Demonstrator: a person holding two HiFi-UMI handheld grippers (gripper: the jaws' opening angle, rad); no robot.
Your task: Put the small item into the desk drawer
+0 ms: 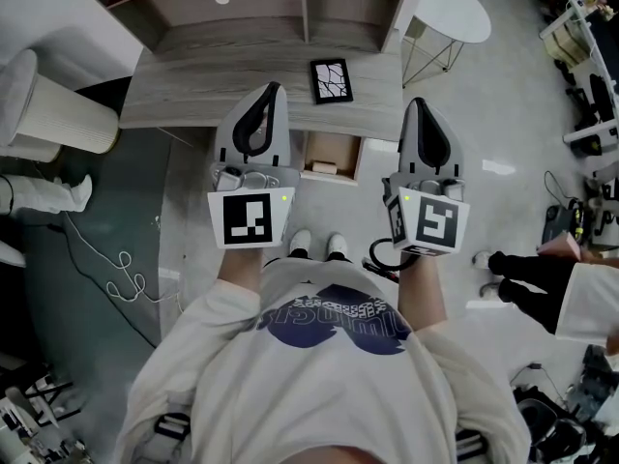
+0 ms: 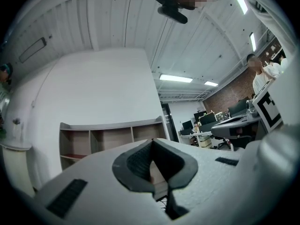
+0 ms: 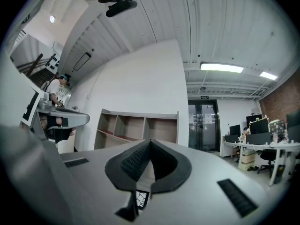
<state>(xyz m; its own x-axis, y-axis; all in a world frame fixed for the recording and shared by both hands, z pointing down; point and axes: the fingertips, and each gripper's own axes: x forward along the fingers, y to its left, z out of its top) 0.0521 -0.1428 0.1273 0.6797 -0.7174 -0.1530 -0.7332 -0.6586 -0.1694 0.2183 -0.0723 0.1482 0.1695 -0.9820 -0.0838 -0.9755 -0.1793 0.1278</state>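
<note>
Since the left tongs (image 1: 273, 91) and right tongs (image 1: 415, 105) are both pressed together, empty, shoving the open light-wood drawer (image 1: 340, 147) hard could bounce the small tan block (image 1: 324, 167) inside.

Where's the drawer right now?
Head view, centre: the drawer stands open at the desk's front edge, between the left tool and right tool, near the patterned tile.

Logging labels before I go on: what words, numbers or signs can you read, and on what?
Nothing reads clearly.
Shirt print: lettering blurred, unreadable.
Sign over the door: too small to read.
Framed picture: line pattern, no words.
</note>
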